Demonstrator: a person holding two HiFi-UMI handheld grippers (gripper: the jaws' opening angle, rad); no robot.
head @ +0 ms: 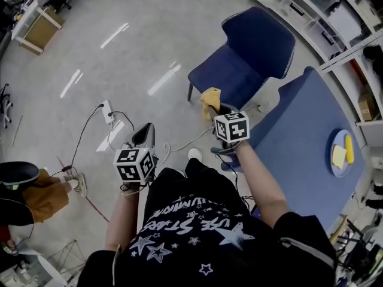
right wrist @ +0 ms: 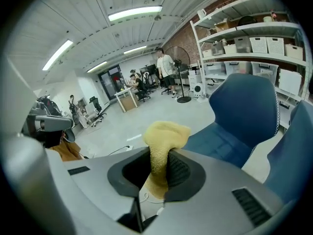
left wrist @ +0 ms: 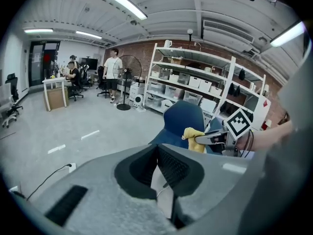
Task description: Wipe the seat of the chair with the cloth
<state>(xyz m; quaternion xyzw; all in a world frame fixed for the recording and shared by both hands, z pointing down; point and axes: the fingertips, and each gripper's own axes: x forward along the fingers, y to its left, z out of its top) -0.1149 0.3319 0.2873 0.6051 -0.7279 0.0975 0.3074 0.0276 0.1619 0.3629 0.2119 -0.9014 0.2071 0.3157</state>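
- Now the right gripper (head: 220,108) is clamped on the yellow cloth (head: 210,98), with a fold bunched above its jaws.
- That cloth hangs at the front edge of the seat (head: 226,75) of the blue chair (head: 258,40); whether it touches the seat I cannot tell.
- Over the floor (head: 119,70), the left gripper (head: 144,135) is held well apart from the chair, jaws together with nothing between them.
- Just right of the chair stands a blue table (head: 293,142), with a plate (head: 335,139) near its right edge.
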